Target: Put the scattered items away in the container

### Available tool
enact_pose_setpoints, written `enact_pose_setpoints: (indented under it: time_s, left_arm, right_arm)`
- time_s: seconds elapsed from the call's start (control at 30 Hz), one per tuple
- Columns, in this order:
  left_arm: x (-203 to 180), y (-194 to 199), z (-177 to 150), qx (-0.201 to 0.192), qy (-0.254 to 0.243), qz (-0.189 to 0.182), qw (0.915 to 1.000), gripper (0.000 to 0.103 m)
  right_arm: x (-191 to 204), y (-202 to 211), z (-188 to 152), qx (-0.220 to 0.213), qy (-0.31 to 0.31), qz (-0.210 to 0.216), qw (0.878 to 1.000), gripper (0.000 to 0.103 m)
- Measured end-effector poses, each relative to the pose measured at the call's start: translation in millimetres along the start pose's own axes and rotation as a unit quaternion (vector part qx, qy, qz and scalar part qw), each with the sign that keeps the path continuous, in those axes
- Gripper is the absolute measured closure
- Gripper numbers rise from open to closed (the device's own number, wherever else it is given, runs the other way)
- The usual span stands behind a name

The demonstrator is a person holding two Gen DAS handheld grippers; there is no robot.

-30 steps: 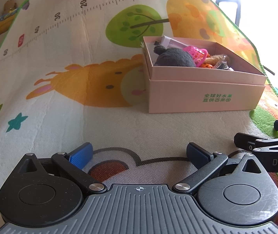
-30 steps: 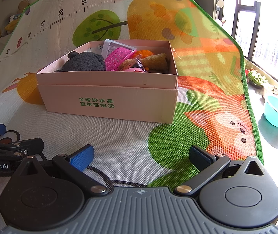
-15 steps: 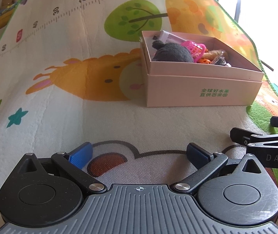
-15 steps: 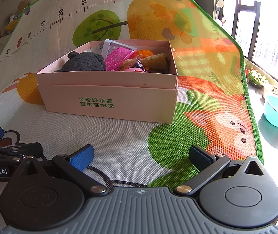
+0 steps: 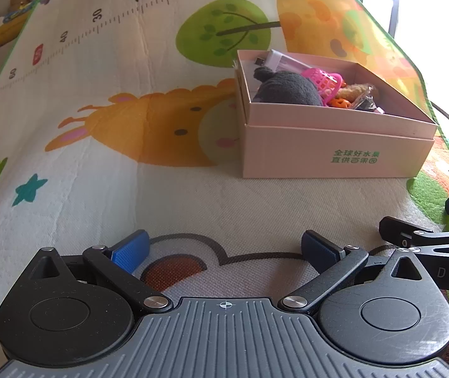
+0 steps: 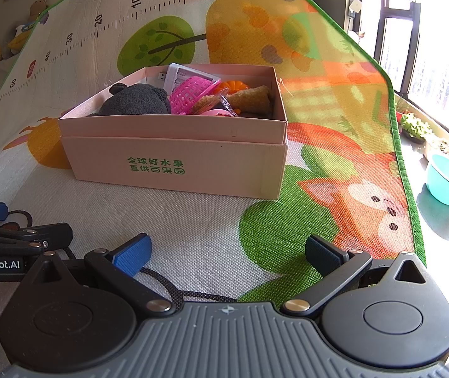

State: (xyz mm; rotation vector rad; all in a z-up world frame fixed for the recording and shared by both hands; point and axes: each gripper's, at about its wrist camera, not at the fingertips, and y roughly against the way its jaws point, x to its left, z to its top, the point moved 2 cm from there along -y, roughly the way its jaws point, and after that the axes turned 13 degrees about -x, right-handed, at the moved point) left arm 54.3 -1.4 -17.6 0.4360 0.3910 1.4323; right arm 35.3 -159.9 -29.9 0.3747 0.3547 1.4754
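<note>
A pink cardboard box (image 5: 334, 154) (image 6: 174, 170) with green lettering stands on the play mat. Inside it lie a dark grey plush toy (image 5: 287, 88) (image 6: 136, 100), a pink plastic basket (image 5: 325, 83) (image 6: 189, 94), a white packet (image 6: 186, 74), an orange piece (image 6: 233, 85) and a brown plush item (image 6: 249, 100). My left gripper (image 5: 224, 249) rests low on the mat in front of the box, open and holding nothing. My right gripper (image 6: 227, 252) sits beside it, also open and holding nothing. Each gripper shows at the edge of the other's view.
The cartoon play mat (image 5: 98, 126) (image 6: 319, 189) covers the floor, with a ruler print along its far side. Plush toys (image 5: 13, 9) lie past its left edge. A teal basin (image 6: 448, 179) and potted plants (image 6: 413, 126) stand off the mat's right edge by a window.
The left gripper has shifted slightly, so the box now sits a little further right in its view. The right gripper has stayed still. Both stay open.
</note>
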Motion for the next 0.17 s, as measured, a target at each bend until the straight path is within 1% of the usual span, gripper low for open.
enact_pose_setpoints:
  time_s: [0.17]
  left_arm:
    - [0.6,0.1,-0.9,-0.003,0.002,-0.003,1.0000,0.000]
  right_arm:
    - [-0.1,0.0,0.0,0.000,0.000,0.000,1.000,0.000]
